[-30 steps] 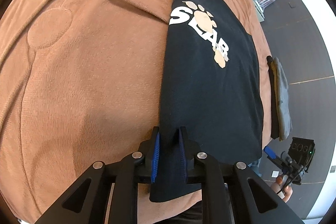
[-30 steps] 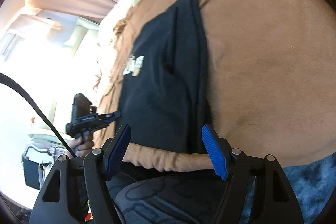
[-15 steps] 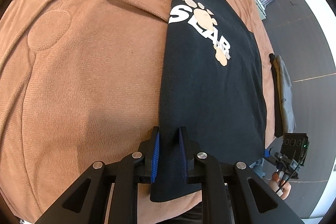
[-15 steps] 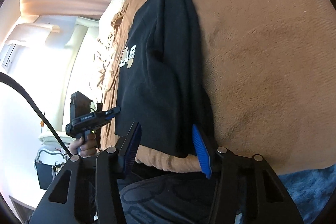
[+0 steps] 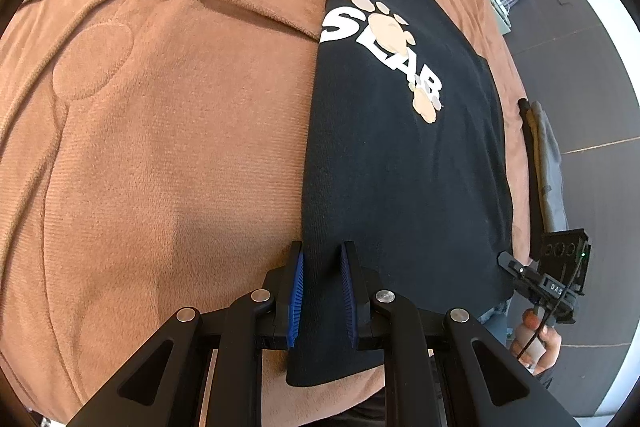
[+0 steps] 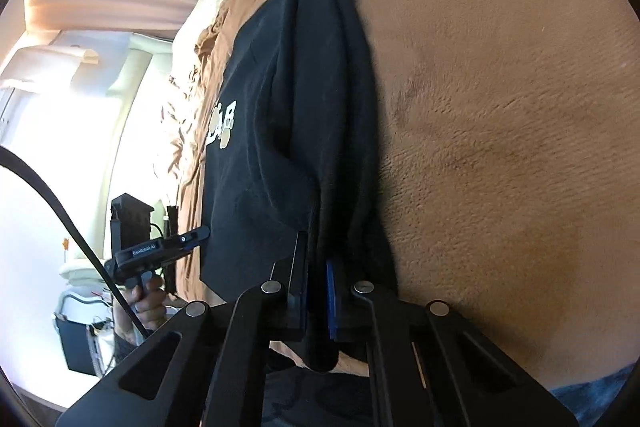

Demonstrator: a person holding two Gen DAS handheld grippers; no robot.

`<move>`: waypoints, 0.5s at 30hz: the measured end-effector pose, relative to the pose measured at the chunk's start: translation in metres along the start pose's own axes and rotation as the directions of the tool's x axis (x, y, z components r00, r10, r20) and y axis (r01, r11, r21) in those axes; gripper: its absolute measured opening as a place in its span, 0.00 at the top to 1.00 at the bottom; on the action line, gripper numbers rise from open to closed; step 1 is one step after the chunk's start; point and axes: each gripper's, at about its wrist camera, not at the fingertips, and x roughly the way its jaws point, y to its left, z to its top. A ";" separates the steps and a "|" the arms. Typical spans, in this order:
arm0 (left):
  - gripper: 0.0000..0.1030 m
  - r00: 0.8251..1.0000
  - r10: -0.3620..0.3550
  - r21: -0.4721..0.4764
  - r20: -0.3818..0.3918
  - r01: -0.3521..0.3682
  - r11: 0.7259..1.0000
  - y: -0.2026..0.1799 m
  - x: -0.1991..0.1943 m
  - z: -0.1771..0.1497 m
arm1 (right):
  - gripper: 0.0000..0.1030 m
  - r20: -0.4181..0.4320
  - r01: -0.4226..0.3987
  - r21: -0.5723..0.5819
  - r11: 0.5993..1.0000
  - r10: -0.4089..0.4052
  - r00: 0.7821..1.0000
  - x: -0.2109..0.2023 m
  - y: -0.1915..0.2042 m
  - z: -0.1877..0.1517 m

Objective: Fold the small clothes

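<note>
Black tee (image 5: pixel 400 155) is lying flat on the brown blanket (image 5: pixel 160 147), already narrowed lengthwise, w/ its hem at the near edge and its white print toward the far end. Left gripper (image 5: pixel 321 293) is clenching the near-left corner of the hem; cloth is filling the gap betw. its blue pads (image 5: pixel 297 297). Right gripper (image 6: pixel 318 297) is pinching the near-right corner, where the folded-in layers are bunching into a thick ridge. Both hands are working the same hem, so the step in hand is prob. the cross fold, near hem over to the far end. To do it well: both corners should be rising level and together, keeping the hem taut betw. them, w/ the right pinch catching all layers so none is slipping out. Grey garments (image 5: pixel 546 163) are sitting at the blanket's right edge, apart from the tee.
</note>
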 end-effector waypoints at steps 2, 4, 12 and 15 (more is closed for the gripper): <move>0.83 1.000 0.005 0.006 0.000 -0.005 1.000 -0.002 0.000 -0.001 | 0.97 0.010 0.008 -0.013 1.000 -0.007 1.000 -0.002 0.006 -0.001; 0.83 1.000 0.010 0.012 0.002 -0.010 1.000 -0.003 0.000 -0.002 | 0.97 0.015 0.009 -0.023 1.000 -0.009 1.000 -0.004 0.011 -0.003; 0.83 1.000 0.025 0.046 -0.008 -0.025 0.999 -0.013 -0.002 -0.004 | 0.98 0.021 0.035 -0.050 0.998 -0.034 0.999 -0.006 0.021 0.004; 0.83 0.999 0.030 0.057 -0.012 -0.030 0.998 -0.016 -0.001 -0.004 | 0.98 0.014 0.039 -0.044 0.998 -0.038 0.999 -0.007 0.018 0.002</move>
